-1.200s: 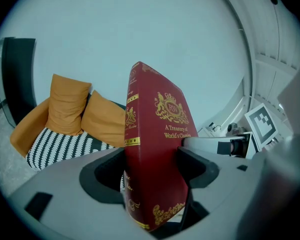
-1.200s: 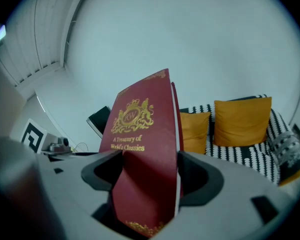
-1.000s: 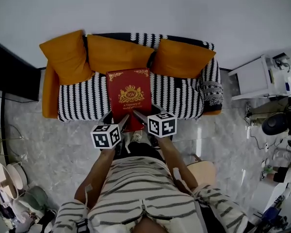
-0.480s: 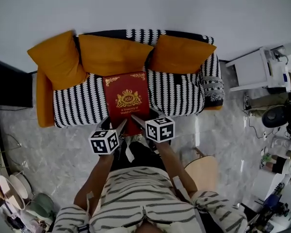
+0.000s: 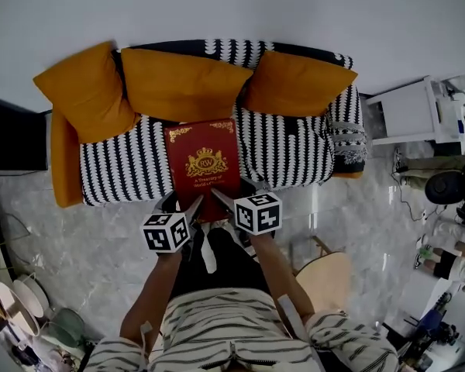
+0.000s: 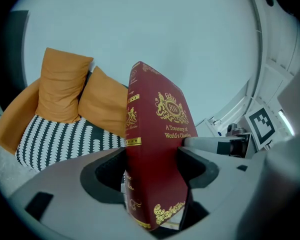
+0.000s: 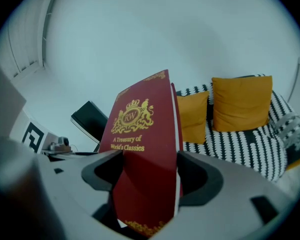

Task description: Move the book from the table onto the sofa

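Book (image 5: 205, 163) first: a thick red hardback with a gold crest and gilt title lettering, held cover-up over the middle of the black-and-white striped sofa (image 5: 128, 169), its far end reaching towards the middle one of three orange cushions (image 5: 182, 84) along the backrest. From where I stand I can't tell whether its underside already touches the seat or hangs just above it. The person holds it by the near end with both tools: the left claw (image 5: 180, 206) is clamped on the near left corner and the right claw (image 5: 234, 196) on the near right corner. Each gripper view shows the same thing close up, jaws pressed against front and back covers with the volume filling the gap, on the left (image 6: 152, 169) and on the right (image 7: 150, 171) alike. I'd judge the carry to be nearly done and the set-down to be the step in hand. To do it well, both claws should come down together and level, so the heavy far end doesn't droop or twist out of the pinch. The bare striped patch in front of the middle cushion looks like the right landing spot. It would be wise to lay the volume far enough from the sofa's near edge that the soft seat can't tip it onto the pale marbled floor (image 5: 101, 239). Only once the seat bears the weight should the jaws part, both at once, then draw back towards the near side without dragging the cover.
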{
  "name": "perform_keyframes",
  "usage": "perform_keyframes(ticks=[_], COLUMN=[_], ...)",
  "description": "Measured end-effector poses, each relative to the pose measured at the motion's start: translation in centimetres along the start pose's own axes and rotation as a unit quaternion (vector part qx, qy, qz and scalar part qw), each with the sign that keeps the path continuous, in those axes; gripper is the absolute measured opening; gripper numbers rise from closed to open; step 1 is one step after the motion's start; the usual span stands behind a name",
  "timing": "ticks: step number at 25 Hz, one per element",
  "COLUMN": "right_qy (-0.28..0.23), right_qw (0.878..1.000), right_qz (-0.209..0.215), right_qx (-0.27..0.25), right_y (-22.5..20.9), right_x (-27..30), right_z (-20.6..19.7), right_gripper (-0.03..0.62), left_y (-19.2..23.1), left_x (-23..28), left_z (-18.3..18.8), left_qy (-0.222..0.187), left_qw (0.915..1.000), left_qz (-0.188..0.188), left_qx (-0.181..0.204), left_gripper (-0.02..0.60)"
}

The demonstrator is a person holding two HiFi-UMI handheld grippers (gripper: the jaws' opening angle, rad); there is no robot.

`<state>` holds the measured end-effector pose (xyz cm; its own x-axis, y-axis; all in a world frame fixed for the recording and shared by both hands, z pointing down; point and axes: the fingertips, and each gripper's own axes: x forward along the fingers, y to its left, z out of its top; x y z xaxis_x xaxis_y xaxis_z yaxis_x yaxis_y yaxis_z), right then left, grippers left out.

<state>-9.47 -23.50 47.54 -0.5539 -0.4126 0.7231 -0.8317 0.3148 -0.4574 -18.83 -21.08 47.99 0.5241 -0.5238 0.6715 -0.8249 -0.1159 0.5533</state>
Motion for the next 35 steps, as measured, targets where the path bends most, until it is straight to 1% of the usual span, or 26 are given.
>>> perform_keyframes(ticks=[5,9,14,17,24,27,31,35], right_qy=[0.006,0.012,0.023,0.022,0.032,0.035,0.035,0.043], right_qw=[1.0,1.0,0.999,0.999,0.999,0.999,0.999,0.998], right_qz=[-0.006,-0.018,-0.018,-0.017,-0.013,-0.008,-0.008,-0.004], right_qx=[0.01,0.017,0.015,0.021,0.014,0.021,0.037,0.04], right_y=[-2.2,-3.6,-5.1,-6.1,-8.2,-8.8,-9.4,-10.3], right_x=[1.7,3.1,5.4,6.6,10.4,11.6,13.2,14.7], right_z=[-0.8,-2.1,-3.6,-4.3,-5.3,-6.0,-6.6,-7.7], right_gripper=[0.36,0.36,0.36,0.359,0.359,0.357,0.354,0.351], left_y=[0.8,1.9,3.5,4.4,7.1,8.1,9.5,10.5], left_x=[2.7,4.5,6.7,7.9,11.3,12.1,13.1,14.3], left_z=[-0.8,-2.1,-3.6,-4.2,-5.3,-5.7,-6.1,-7.1], left_qy=[0.01,0.016,0.019,0.019,0.016,0.018,0.019,0.027], left_qw=[0.9999,0.9998,0.9997,0.9997,0.9995,0.9995,0.9992,0.9988], left_qz=[-0.004,-0.005,-0.01,-0.005,0.002,0.006,0.011,0.016], left_qx=[0.002,-0.01,-0.014,-0.013,-0.026,-0.024,-0.033,-0.036], left_gripper=[0.328,0.328,0.328,0.328,0.328,0.327,0.327,0.325])
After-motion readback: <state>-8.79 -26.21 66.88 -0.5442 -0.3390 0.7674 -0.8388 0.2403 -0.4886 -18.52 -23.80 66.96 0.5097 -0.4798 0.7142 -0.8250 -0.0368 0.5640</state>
